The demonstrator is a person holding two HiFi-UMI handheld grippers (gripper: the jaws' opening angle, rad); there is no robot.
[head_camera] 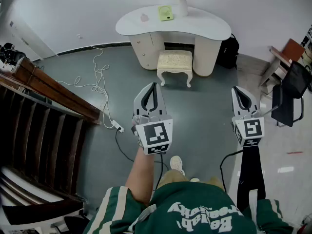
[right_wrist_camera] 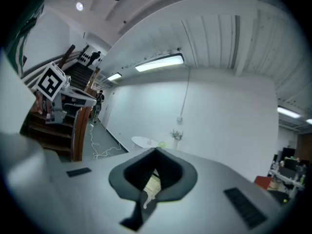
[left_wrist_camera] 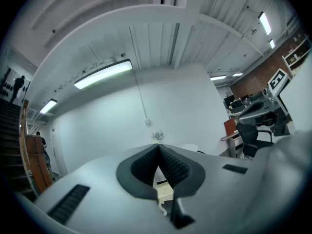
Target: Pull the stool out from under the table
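Far left I've got the wooden stair rail [head_camera: 48,89], and a white cable [head_camera: 100,74] looping over the grey floor [head_camera: 204,116]. My left gripper [head_camera: 155,86] hangs in the air, jaws pressed together at the tips with nothing in them. Straight beyond it stands the cream stool [head_camera: 174,61], tucked partway under the front edge of the white desk [head_camera: 204,26], between its two pedestals, well apart from both grippers. A vase [head_camera: 181,4] sits at the desk's back edge. My right gripper [head_camera: 239,89] is closed and empty too. A black chair [head_camera: 290,94] stands far right.
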